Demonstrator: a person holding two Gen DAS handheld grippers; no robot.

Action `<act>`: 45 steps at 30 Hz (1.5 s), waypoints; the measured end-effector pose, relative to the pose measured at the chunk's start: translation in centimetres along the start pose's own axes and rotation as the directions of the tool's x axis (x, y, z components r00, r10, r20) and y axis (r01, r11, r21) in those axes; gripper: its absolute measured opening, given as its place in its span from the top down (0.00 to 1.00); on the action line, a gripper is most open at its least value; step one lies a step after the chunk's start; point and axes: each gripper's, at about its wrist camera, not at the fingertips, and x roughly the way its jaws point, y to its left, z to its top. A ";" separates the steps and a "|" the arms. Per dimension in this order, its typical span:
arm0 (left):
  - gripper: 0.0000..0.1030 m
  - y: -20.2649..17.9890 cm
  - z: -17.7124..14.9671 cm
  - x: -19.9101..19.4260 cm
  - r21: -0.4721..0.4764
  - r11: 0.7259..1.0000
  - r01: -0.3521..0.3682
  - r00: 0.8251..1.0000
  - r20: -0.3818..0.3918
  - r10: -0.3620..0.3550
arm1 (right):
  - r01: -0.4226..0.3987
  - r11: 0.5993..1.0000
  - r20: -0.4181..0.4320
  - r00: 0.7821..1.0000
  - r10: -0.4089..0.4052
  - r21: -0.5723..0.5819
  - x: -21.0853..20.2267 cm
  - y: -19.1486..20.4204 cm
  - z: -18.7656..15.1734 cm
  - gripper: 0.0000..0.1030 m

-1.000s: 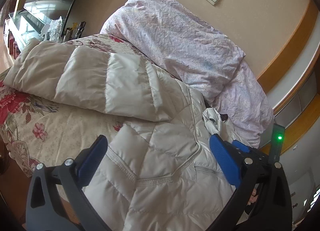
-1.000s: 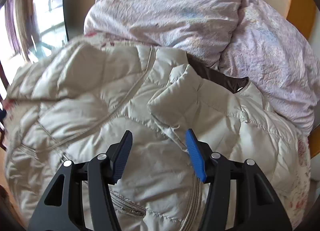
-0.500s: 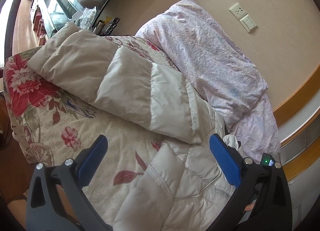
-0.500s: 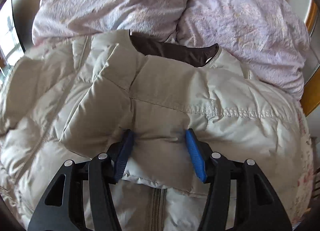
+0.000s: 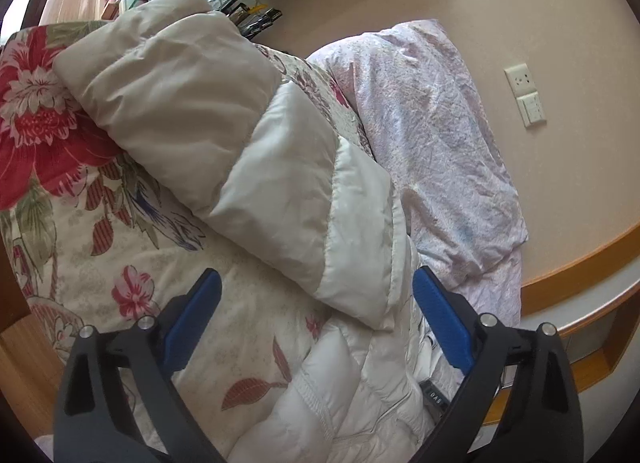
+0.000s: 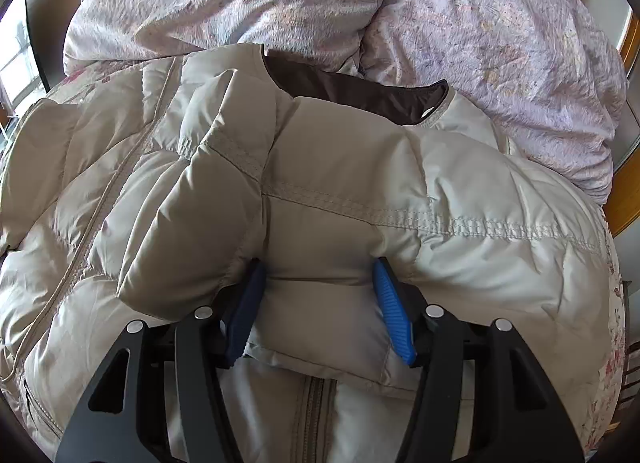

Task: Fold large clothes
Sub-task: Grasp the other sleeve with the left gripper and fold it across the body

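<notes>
A beige puffer jacket lies on the bed, and its long sleeve stretches out to the upper left. My left gripper hovers over the sleeve's shoulder end. Its jaws are wide and closing, the sleeve is between them, and the pads do not touch it. In the right wrist view the other sleeve is folded over the jacket's front, above the zipper. My right gripper is shut on that sleeve's end, and the fabric bulges around both pads. The brown collar lining shows behind.
A floral bedspread covers the bed under the jacket. A crumpled pink duvet is piled against the wall behind it. A wall socket and a wooden ledge are on the right, and a cluttered shelf is at the top left.
The left gripper has swung from over the jacket's body toward the outstretched sleeve and rolled. The right gripper dropped onto the folded sleeve and took hold, then stayed still.
</notes>
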 end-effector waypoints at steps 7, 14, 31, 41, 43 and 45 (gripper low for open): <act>0.12 1.0 1.7 0.1 -0.082 0.995 -0.057 0.994 0.085 0.064 | -0.015 1.000 0.011 1.000 0.015 0.014 0.0 -0.2 -0.1 0.43; 0.29 1.9 3.0 -0.2 -0.117 0.991 -0.062 0.986 0.148 0.079 | -0.021 1.000 0.018 1.000 0.020 0.021 0.0 -0.2 -0.3 0.43; 0.89 5.1 6.3 -0.2 -0.240 0.969 -0.051 0.979 0.177 0.096 | -0.036 0.999 0.044 0.998 0.034 0.033 -0.2 -0.4 -0.5 0.43; 0.94 -5.5 7.1 -1.9 0.103 0.989 -0.106 0.973 0.215 0.082 | -0.015 1.000 0.039 0.999 0.014 0.019 -0.1 -0.1 -0.4 0.43; 0.94 -9.2 6.4 -1.9 0.208 0.974 -0.092 0.976 0.213 0.046 | -0.017 1.000 0.038 0.999 0.017 0.019 -0.1 -0.2 -0.4 0.43; 0.94 -13.2 5.0 -1.7 0.318 0.946 -0.068 0.980 0.200 0.003 | -0.025 1.000 0.030 0.999 0.025 0.017 0.0 -0.3 -0.2 0.43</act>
